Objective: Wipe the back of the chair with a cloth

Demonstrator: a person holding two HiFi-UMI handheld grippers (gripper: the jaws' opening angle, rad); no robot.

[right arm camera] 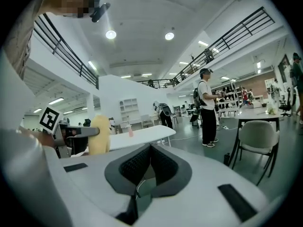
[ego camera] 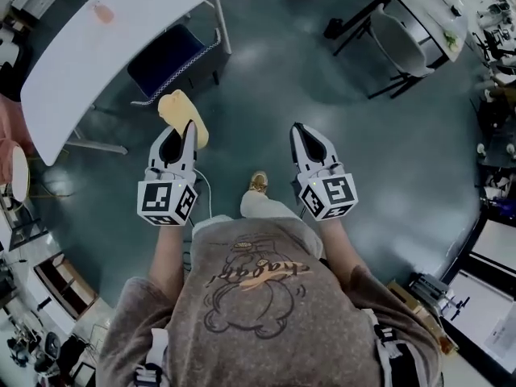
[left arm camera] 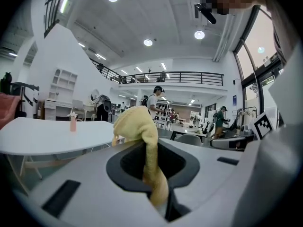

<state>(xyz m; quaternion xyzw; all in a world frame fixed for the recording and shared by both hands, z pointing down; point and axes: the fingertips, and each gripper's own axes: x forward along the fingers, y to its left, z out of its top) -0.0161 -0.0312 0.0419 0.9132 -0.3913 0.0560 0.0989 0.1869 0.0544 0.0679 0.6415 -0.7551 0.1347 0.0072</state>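
My left gripper [ego camera: 188, 126] is shut on a yellow cloth [ego camera: 184, 114]. The cloth bunches above the jaws, and in the left gripper view it [left arm camera: 138, 122] rises out of the closed jaws of that gripper [left arm camera: 144, 144]. My right gripper [ego camera: 298, 129] is held beside it at the same height, shut and holding nothing [right arm camera: 150, 146]. From the right gripper view the cloth [right arm camera: 100, 135] shows to the left. A chair with a dark blue seat [ego camera: 167, 58] stands ahead of the left gripper, tucked partly under the white table [ego camera: 105, 43]. Neither gripper touches it.
A pink bottle [ego camera: 102, 12] stands on the white table. A grey chair [ego camera: 399, 40] and a dark-legged table [ego camera: 427, 6] are at the far right. People stand in the hall [right arm camera: 207, 105]. Desks and equipment line the right and left edges.
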